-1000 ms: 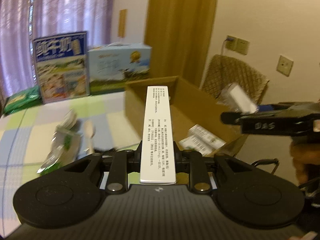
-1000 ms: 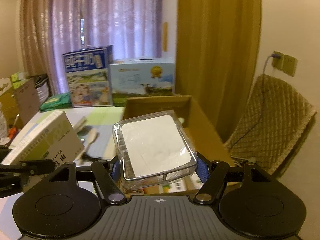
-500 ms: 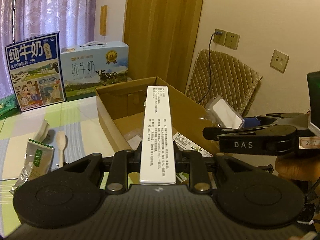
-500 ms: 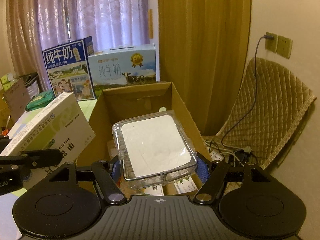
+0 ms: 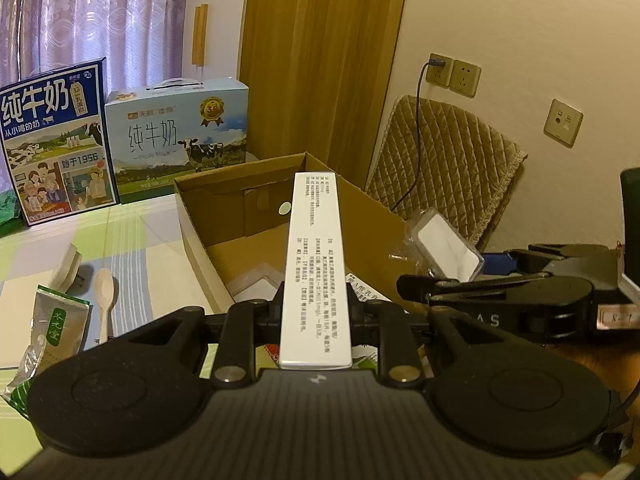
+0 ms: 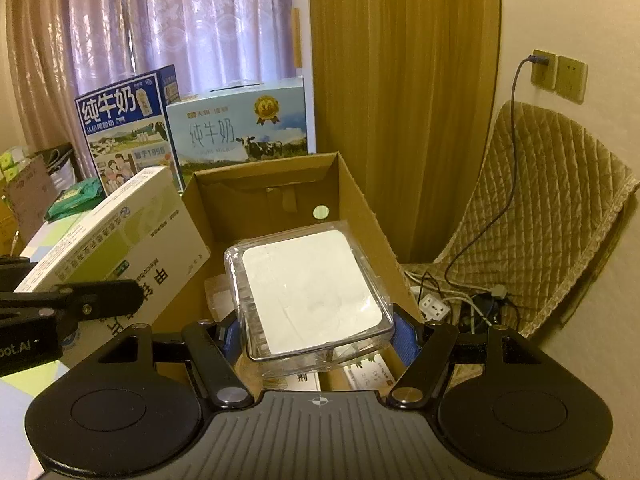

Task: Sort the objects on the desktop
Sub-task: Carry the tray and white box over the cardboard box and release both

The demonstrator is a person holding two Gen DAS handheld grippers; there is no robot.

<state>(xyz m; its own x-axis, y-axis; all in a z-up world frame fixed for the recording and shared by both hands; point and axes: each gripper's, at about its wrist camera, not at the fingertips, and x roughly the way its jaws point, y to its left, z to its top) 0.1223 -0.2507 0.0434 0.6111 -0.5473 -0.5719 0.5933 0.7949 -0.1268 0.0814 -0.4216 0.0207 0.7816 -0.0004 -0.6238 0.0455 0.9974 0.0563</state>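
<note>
Far left on the table (image 5: 132,240): sachet (image 5: 52,332), spoon (image 5: 105,292). Left gripper (image 5: 316,312), jaws clamped on an upright white box (image 5: 316,264), held over the near edge of the open carton (image 5: 200,232). Right gripper (image 6: 316,328), jaws clamped on a clear case (image 6: 308,292), above the carton's near right side.

The white medicine box (image 5: 316,264) covers the left gripper's (image 5: 316,312) fingertips and much of the cardboard box (image 5: 192,236) floor behind it, and its small print is too fine to read. In the right wrist view the clear plastic case (image 6: 310,292) hides the right gripper's (image 6: 320,330) pads and most of the packets lying below. The green pouch (image 5: 48,336) is partly masked by the gripper body, and a hand (image 5: 600,364) shows only as a dim sliver
</note>
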